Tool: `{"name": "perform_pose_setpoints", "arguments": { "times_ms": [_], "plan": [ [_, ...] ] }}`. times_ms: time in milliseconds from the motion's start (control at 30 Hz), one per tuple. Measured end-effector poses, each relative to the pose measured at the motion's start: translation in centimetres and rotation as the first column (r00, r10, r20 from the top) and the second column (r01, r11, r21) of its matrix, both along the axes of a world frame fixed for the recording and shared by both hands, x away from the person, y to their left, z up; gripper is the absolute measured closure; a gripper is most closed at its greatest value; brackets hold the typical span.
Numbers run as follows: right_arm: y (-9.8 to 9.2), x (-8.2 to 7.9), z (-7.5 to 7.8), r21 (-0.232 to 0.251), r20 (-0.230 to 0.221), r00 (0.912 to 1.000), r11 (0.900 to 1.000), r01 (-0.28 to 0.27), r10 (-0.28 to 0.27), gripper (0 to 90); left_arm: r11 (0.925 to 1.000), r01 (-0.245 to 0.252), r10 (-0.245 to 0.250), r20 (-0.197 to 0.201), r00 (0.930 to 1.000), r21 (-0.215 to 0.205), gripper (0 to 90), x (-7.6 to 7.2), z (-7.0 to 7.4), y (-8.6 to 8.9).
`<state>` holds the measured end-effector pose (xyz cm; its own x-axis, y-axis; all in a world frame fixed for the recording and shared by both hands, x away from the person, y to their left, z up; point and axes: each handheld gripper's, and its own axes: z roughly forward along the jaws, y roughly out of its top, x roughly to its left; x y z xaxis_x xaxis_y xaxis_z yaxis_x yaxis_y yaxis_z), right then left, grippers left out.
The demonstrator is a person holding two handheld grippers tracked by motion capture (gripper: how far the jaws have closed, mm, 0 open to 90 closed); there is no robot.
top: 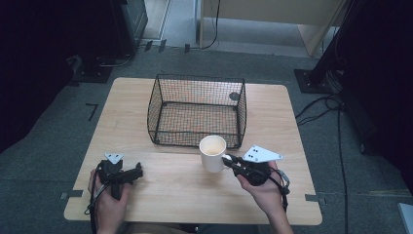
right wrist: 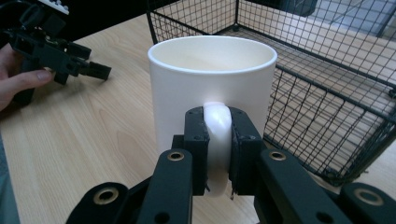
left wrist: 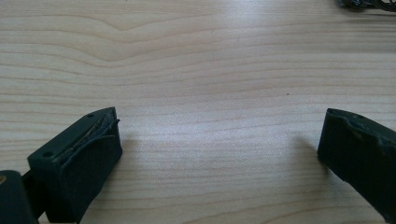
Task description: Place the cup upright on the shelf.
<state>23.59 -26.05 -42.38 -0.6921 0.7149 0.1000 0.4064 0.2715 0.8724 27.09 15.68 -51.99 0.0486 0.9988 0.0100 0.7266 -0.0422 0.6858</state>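
A white mug point(top: 213, 152) point(right wrist: 212, 88) is held upright just in front of the black wire basket point(top: 197, 110) point(right wrist: 327, 70). My right gripper point(top: 228, 159) point(right wrist: 217, 149) is shut on the mug's handle, its black pads clamping the handle from both sides. The mug looks empty inside. My left gripper point(top: 139, 170) point(left wrist: 219, 154) rests low over the wooden table point(top: 146, 97) point(left wrist: 196, 70) at the front left, jaws wide apart with nothing between them. It also appears far off in the right gripper view as the left gripper point(right wrist: 100, 71), held by a hand.
The wire basket stands at the middle back of the table and looks empty. Dark equipment and cables point(top: 326, 105) lie on the grey floor around the table. Bare wood stretches between the two grippers.
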Motion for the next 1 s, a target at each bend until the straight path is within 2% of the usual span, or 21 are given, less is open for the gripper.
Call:
{"name": "perform_pose_setpoints", "arguments": {
  "times_ms": [533, 700, 1000],
  "plan": [
    [1.0, 1.8, 3.0, 0.028, 0.029, 0.9995, 1.0, -0.007, 0.006, 80.6, 1.0, 0.0, 0.0, 0.001, 1.0, -0.001, 0.0, 0.0, 0.0, 0.0],
    [1.1, 2.6, 4.4, 0.037, 0.054, 0.9984, 0.999, 0.012, -0.014, 80.6, 1.0, -0.001, 0.001, 0.001, 1.0, -0.002, 0.0, 0.0, 0.0, 0.0],
    [1.4, 3.9, 5.7, 0.045, 0.069, 0.9966, 0.998, 0.042, -0.045, 80.6, 1.0, 0.0, 0.0, 0.0, 1.0, -0.001, 0.0, 0.0, 0.0, 0.0]
  ]
}}
